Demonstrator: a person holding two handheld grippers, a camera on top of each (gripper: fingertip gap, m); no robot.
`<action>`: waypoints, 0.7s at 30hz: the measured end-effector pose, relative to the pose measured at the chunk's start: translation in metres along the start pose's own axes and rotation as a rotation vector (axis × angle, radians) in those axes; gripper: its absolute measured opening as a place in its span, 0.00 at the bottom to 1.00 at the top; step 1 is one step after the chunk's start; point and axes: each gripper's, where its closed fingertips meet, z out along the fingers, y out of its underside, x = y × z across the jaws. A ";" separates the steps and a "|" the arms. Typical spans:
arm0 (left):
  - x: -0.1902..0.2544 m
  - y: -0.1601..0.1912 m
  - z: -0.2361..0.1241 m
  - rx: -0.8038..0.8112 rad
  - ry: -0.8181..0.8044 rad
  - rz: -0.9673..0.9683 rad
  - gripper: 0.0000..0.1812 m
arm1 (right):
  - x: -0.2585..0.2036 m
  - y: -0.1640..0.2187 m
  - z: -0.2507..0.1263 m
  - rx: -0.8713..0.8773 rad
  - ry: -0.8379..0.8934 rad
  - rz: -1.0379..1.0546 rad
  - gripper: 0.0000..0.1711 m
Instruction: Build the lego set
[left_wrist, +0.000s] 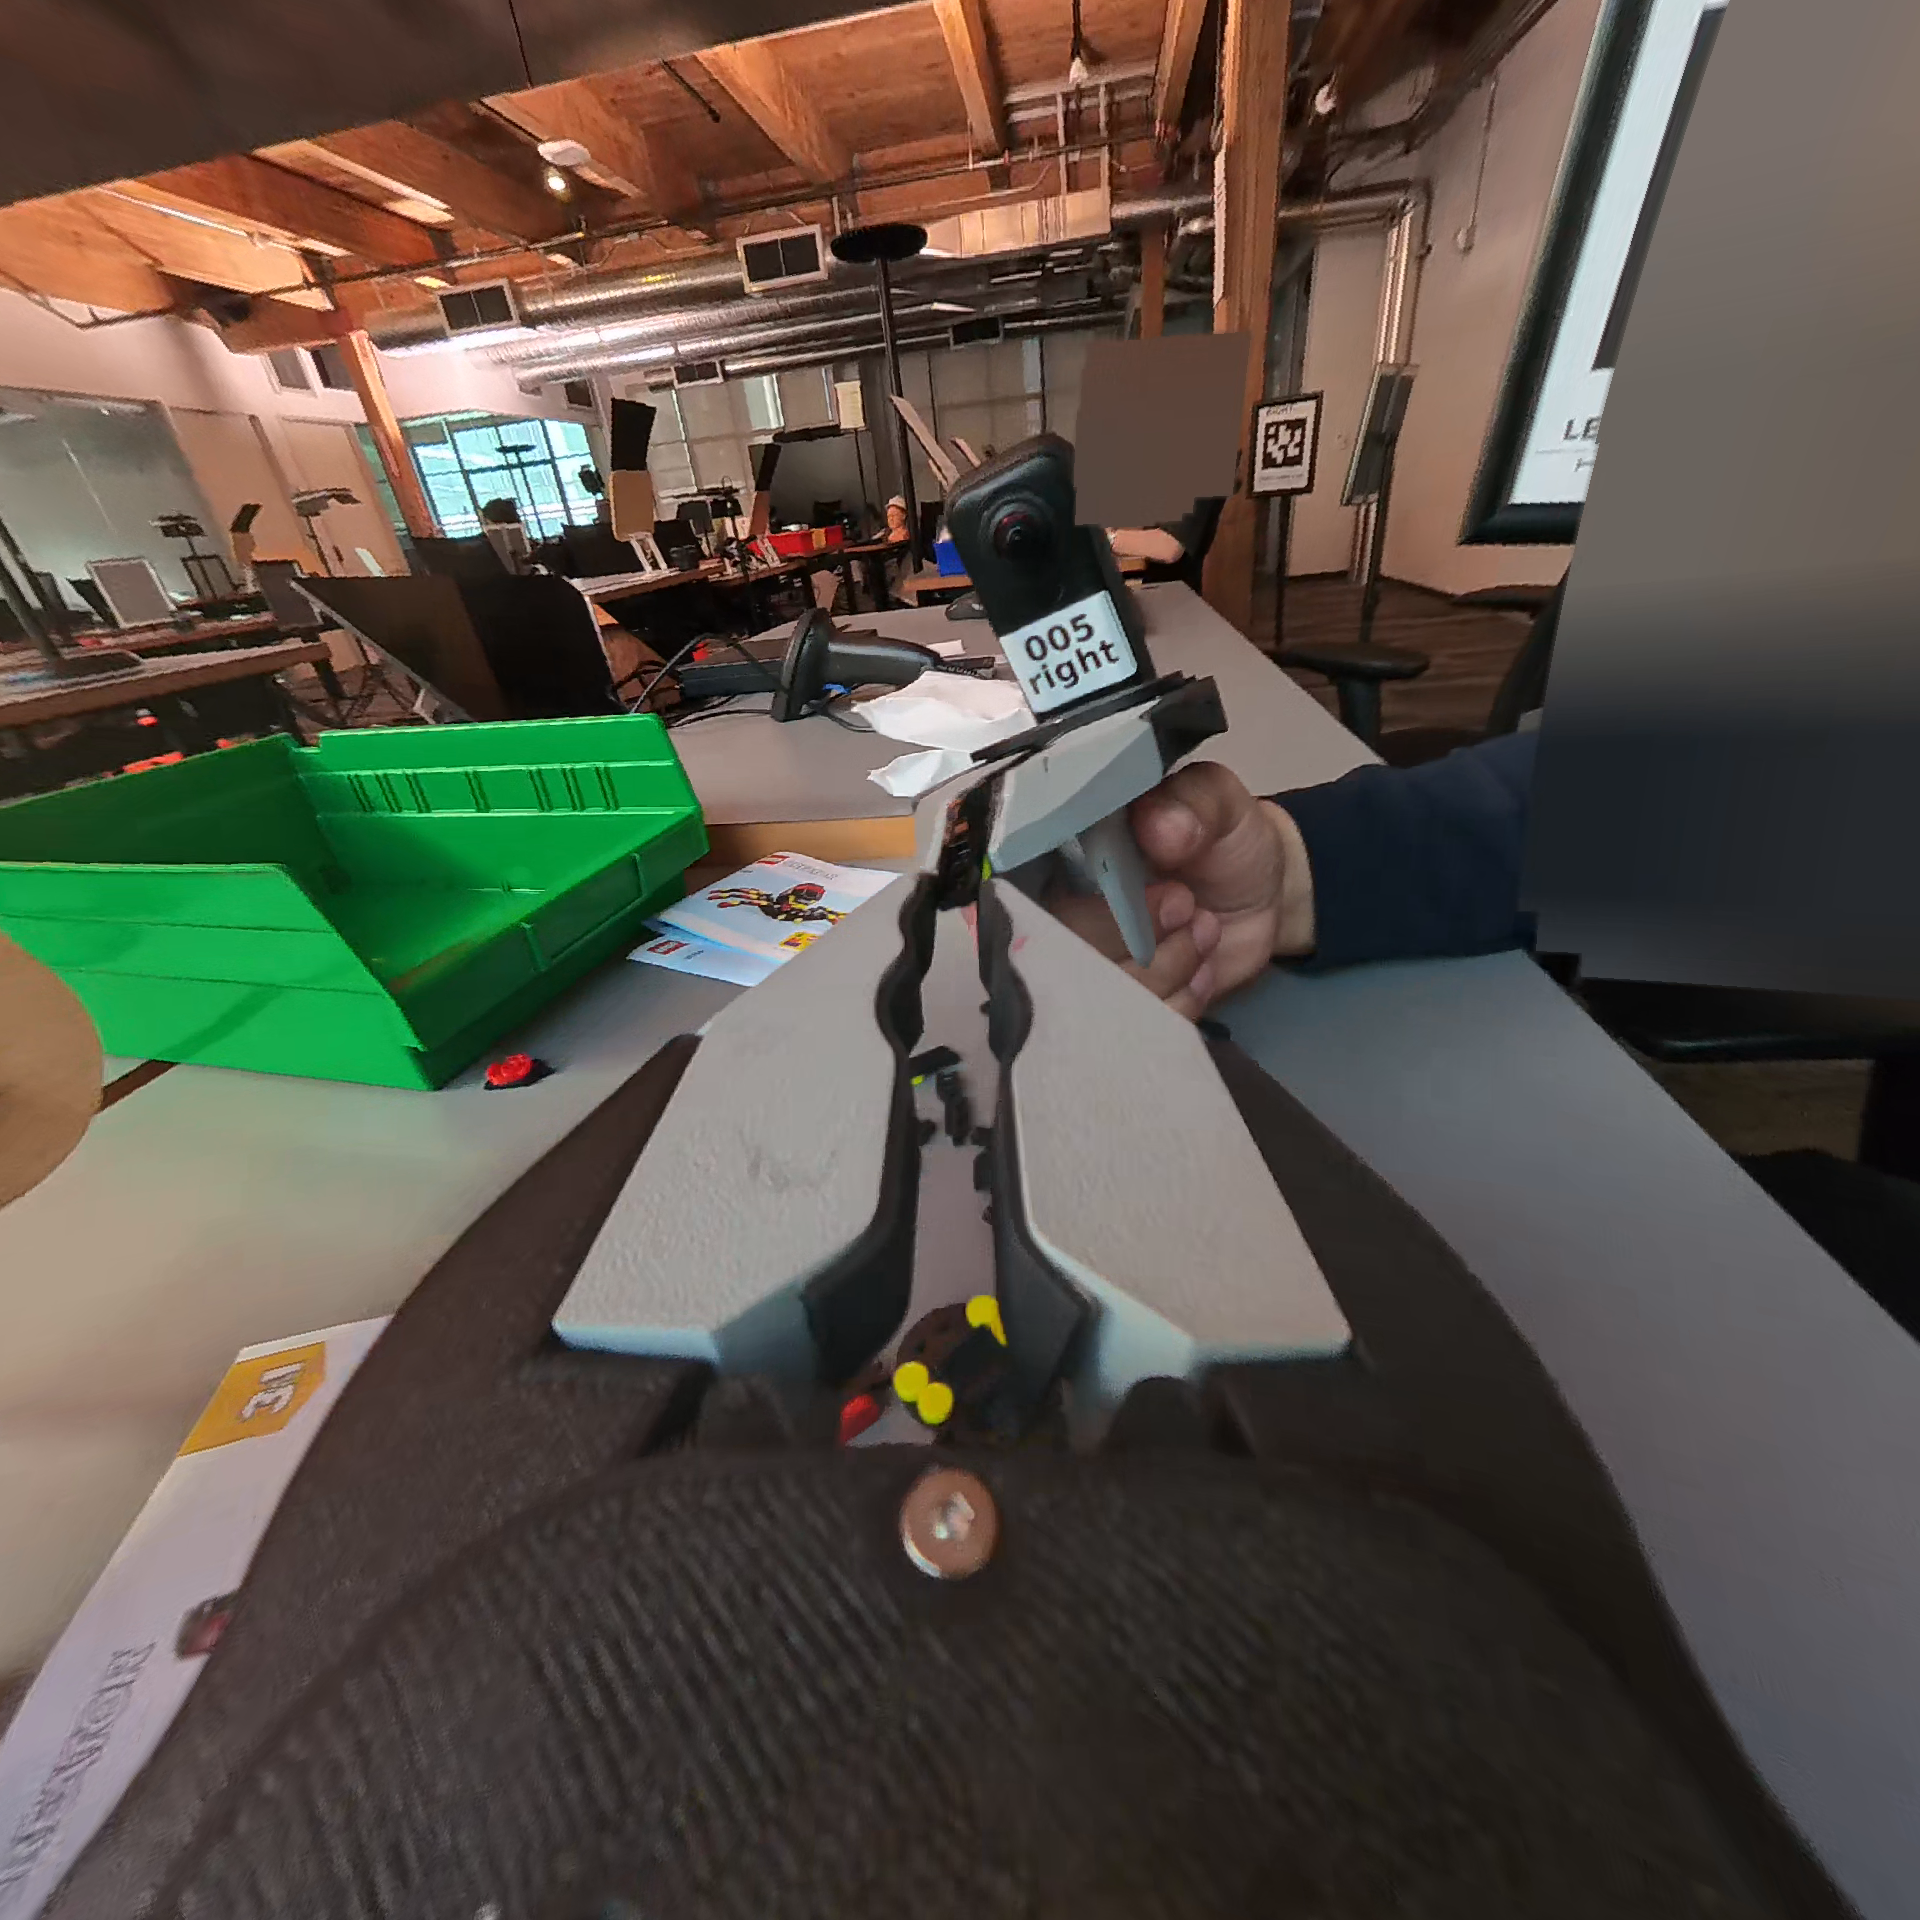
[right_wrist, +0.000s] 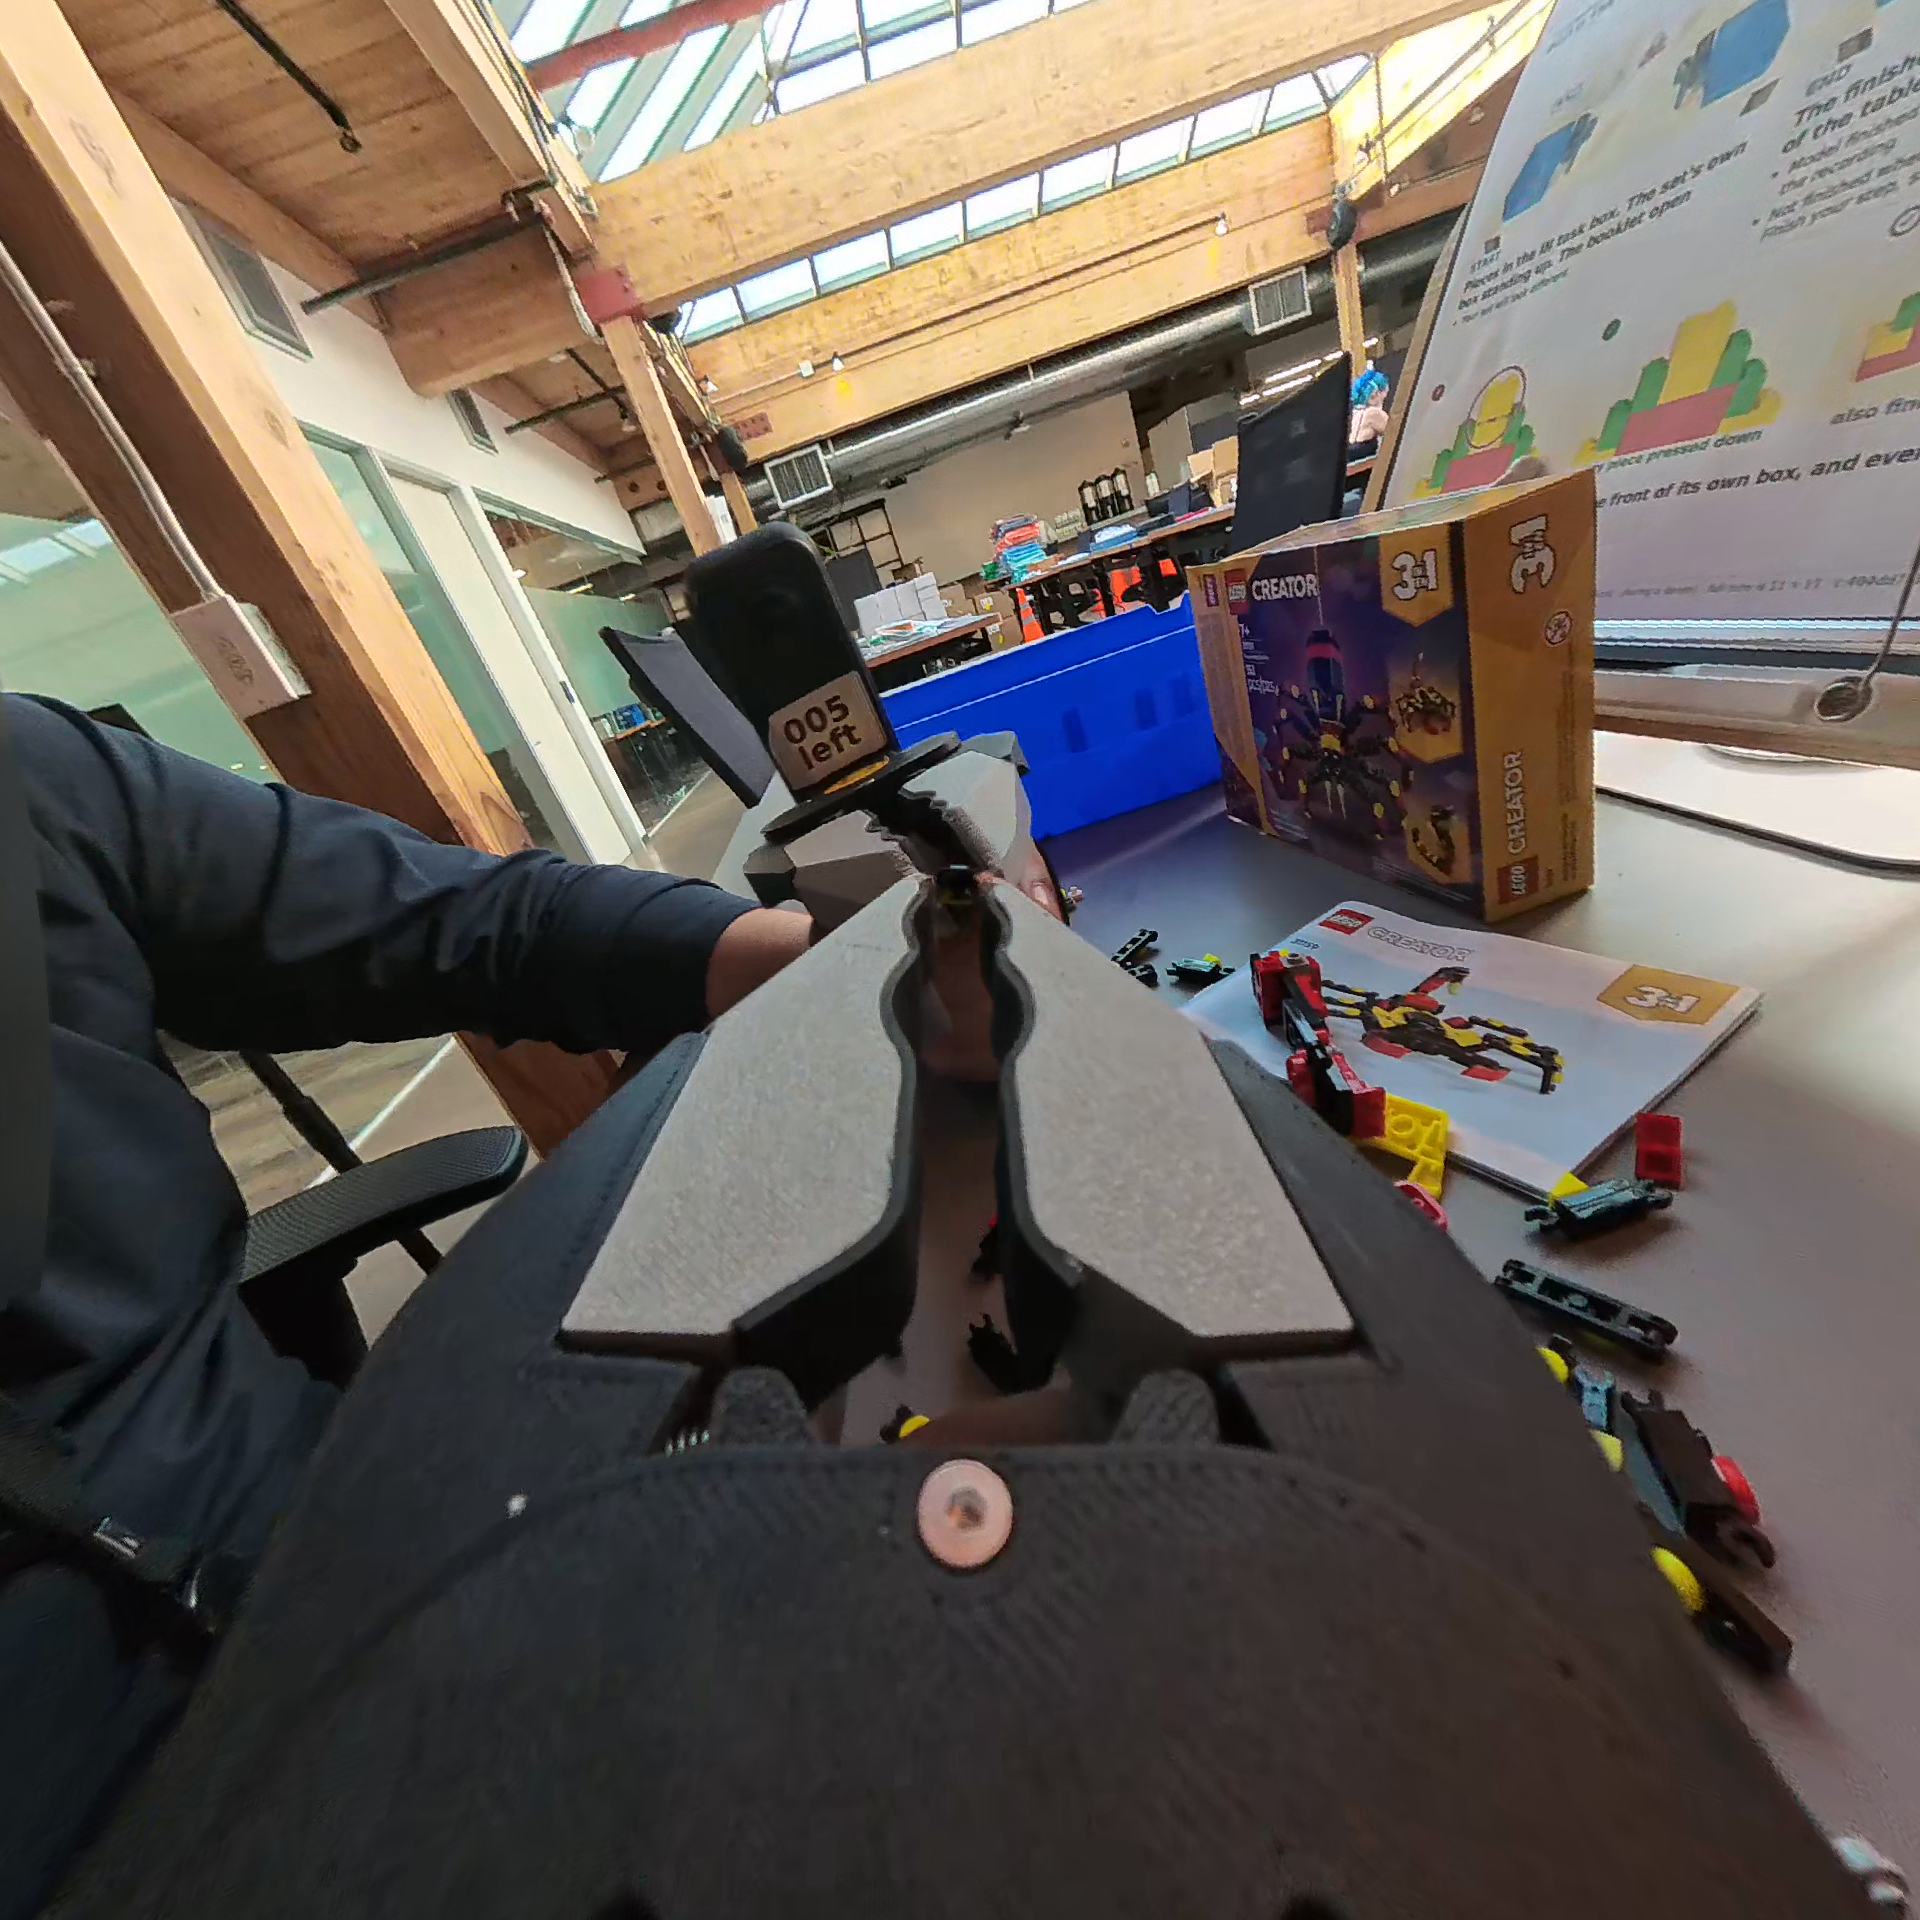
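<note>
The left gripper fills the near part of the left wrist view, and its jaws are close together at the tips, clamped on a small black and yellow lego piece which is held in the air between the two grippers. The right gripper fills the near part of the right wrist view in the same way, with its jaws nearly together on the same piece, so the tips of both grippers meet above the desk. A hand in a dark blue sleeve holds the handle of the right gripper. On the far left of the desk stands a green bin, tilted and open to the near side. In the right wrist view a blue bin stands far behind, and just beside it on the right is the lego box, standing upright. Near the box lies the instruction booklet, flat on the desk, and a red and black part of the model lies on its left edge, touching a yellow plate. Many loose pieces in black, red and yellow are spread on the desk to the right. A small red piece lies just beside the near corner of the green bin.
</note>
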 end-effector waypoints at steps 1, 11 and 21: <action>0.001 -0.001 0.000 0.011 0.007 -0.017 0.03 | -0.001 -0.001 0.000 0.006 -0.005 -0.001 0.03; -0.007 0.001 -0.003 -0.007 -0.046 -0.004 0.04 | 0.010 0.003 -0.003 -0.054 0.080 -0.062 0.03; -0.011 0.014 -0.001 -0.136 -0.211 0.399 0.03 | 0.014 0.008 -0.005 -0.073 0.068 0.057 0.03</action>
